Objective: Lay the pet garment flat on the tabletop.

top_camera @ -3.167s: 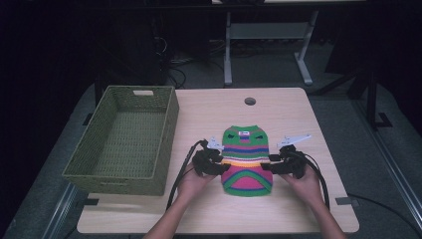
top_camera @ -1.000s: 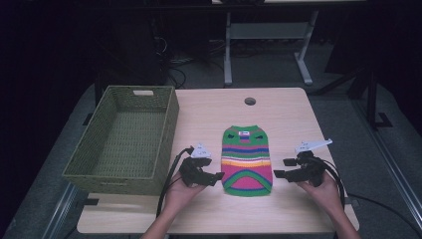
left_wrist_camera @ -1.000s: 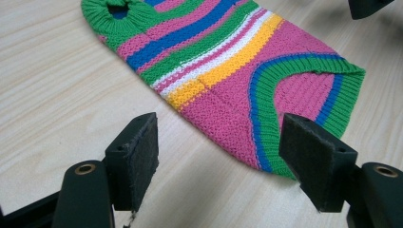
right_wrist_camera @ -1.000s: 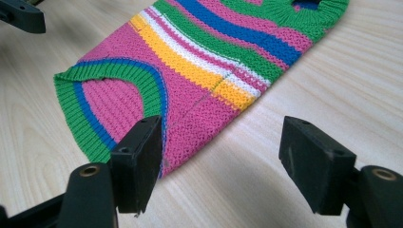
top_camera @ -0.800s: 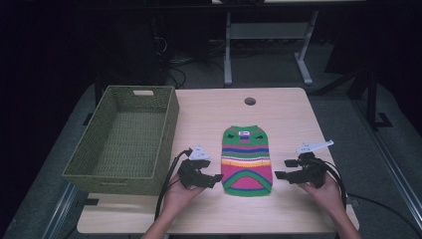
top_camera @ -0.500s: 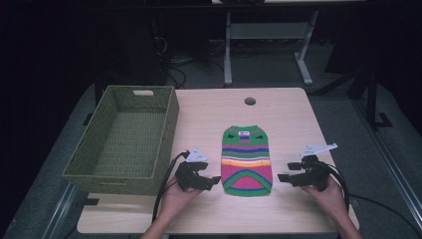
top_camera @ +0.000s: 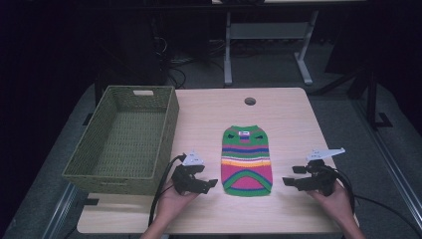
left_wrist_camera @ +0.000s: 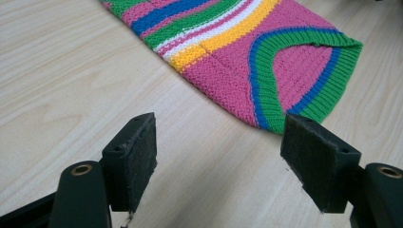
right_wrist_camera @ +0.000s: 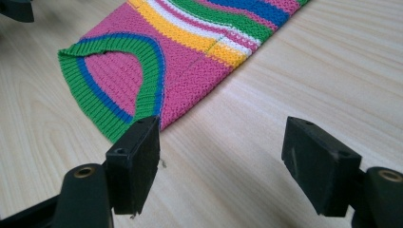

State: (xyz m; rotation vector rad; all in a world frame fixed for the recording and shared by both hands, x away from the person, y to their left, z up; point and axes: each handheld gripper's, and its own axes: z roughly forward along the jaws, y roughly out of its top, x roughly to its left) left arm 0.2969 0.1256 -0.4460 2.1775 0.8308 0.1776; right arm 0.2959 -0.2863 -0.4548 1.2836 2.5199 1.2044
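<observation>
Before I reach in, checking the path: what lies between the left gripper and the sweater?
Bare tabletop between the left gripper and the sweater, seen in the left gripper view.

both black two-jaw grippers, left and right, now sit apart from the striped knitted sweater, jaws spread wide, no longer touching its sides.

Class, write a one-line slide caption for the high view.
Striped knit sweater flat on a wooden table, open left gripper and right gripper flanking it, green woven basket alongside.
</observation>
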